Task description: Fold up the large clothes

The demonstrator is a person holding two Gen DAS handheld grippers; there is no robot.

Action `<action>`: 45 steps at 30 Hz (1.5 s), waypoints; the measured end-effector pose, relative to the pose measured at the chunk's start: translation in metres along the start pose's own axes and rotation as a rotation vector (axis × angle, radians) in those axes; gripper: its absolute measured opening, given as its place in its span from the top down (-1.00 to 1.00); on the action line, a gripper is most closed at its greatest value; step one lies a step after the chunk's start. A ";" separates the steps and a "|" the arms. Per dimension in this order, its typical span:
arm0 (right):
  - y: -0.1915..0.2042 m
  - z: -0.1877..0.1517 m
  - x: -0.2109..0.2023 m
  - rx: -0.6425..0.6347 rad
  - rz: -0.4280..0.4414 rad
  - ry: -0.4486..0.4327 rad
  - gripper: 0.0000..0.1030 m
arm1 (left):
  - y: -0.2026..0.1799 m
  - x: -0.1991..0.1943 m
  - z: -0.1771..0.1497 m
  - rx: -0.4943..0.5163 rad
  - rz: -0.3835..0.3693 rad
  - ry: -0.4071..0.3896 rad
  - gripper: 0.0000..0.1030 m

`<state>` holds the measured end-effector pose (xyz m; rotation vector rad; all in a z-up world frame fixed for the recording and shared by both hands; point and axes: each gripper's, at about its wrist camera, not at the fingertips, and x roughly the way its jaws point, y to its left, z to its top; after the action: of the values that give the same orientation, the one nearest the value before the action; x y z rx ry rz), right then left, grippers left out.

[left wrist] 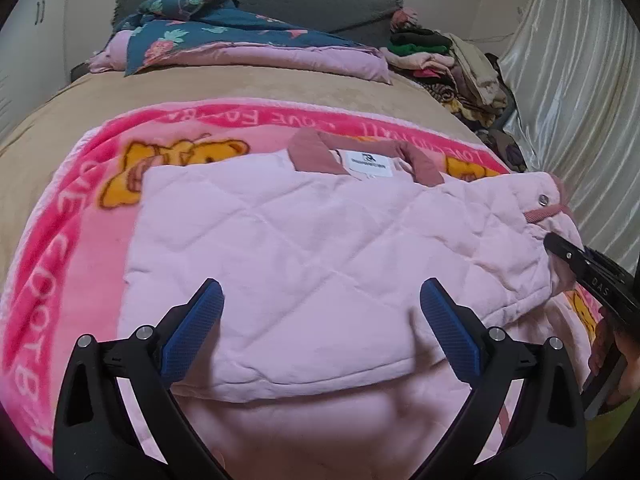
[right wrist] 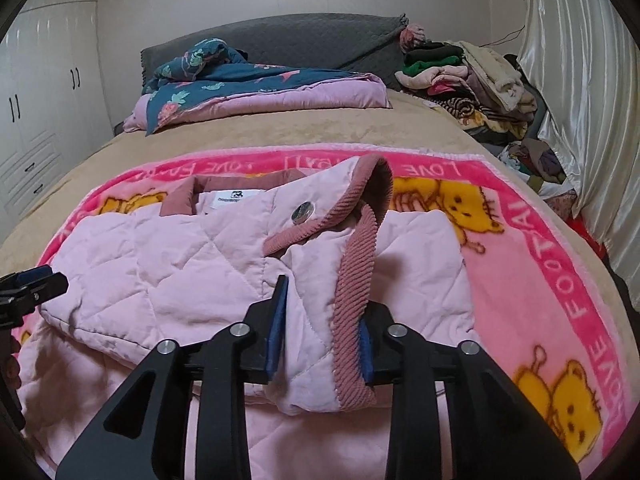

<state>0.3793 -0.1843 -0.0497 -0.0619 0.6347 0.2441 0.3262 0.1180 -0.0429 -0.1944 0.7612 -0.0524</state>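
Bedding under a pink cartoon blanket (right wrist: 532, 280) is serving as the work surface; the quilted pink jacket (left wrist: 304, 236) is lying on it. Right gripper (right wrist: 322, 320) is pinching the sleeve cuff (right wrist: 356, 280); left gripper (left wrist: 320, 308) is hovering, fingers spread and empty. Sleeve fold appears underway; next, lay the cuff flat and release.

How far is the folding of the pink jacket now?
Done: the pink quilted jacket lies on the cartoon blanket, its near part folded over. In hand: the right claw has the sleeve cuff between its pads. The left claw hovers open. Left: laying the sleeve flat.
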 end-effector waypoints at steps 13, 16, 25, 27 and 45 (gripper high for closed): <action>0.006 -0.002 -0.012 -0.026 -0.011 -0.035 -0.28 | -0.015 0.013 -0.006 0.032 -0.031 0.033 -0.80; 0.014 -0.003 -0.013 -0.046 0.005 -0.035 -0.33 | -0.012 0.023 -0.009 0.014 -0.019 0.064 -0.80; 0.039 0.004 -0.013 -0.109 0.078 -0.018 -0.52 | 0.002 0.040 -0.019 -0.030 0.002 0.112 -0.81; 0.046 0.005 -0.011 -0.130 0.090 -0.013 -0.53 | 0.003 0.041 -0.020 -0.030 0.003 0.114 -0.82; 0.050 -0.026 0.063 -0.061 0.062 0.213 -0.66 | 0.006 0.044 -0.023 -0.032 0.014 0.119 -0.82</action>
<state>0.4008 -0.1266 -0.1069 -0.1285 0.8414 0.3195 0.3425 0.1154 -0.0905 -0.2175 0.8828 -0.0392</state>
